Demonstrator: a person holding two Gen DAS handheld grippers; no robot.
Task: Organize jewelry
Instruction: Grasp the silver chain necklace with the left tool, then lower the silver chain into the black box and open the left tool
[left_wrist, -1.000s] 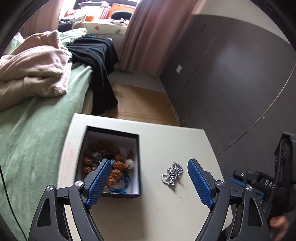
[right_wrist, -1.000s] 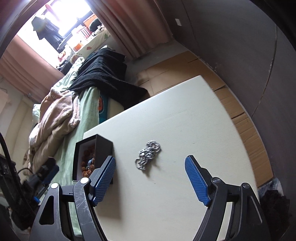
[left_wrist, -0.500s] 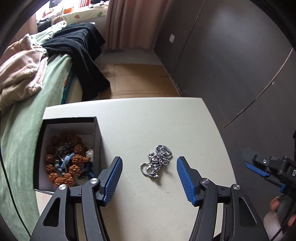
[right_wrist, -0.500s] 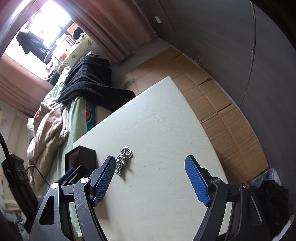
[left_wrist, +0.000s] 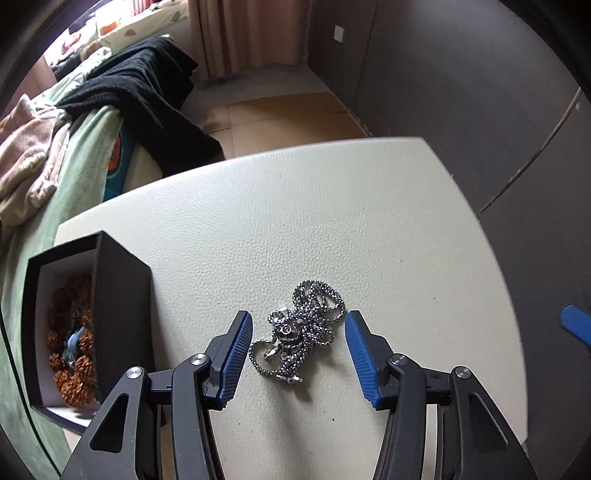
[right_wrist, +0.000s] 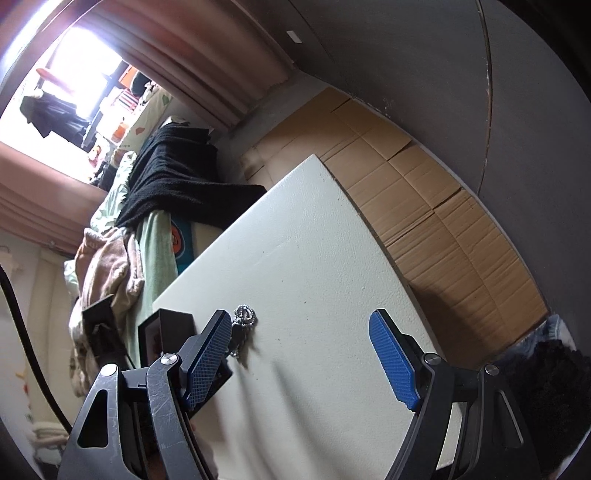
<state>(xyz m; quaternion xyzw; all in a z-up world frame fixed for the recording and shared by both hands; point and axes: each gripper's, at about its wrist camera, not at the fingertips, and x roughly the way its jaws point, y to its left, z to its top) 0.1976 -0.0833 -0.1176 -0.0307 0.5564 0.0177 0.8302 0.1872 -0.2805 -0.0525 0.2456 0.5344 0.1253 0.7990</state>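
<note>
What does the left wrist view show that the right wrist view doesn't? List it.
Left wrist only: brown beads inside the box, and the left hand-held gripper, jaws just closing, straddling the whole chain without touching it.
Right wrist only: the right hand-held gripper, open over bare table, and a dark heap on the floor.
Both: table, chain, box, bed.

Likely bedroom: bed (left_wrist: 77, 155), curtains (left_wrist: 243, 33).
</note>
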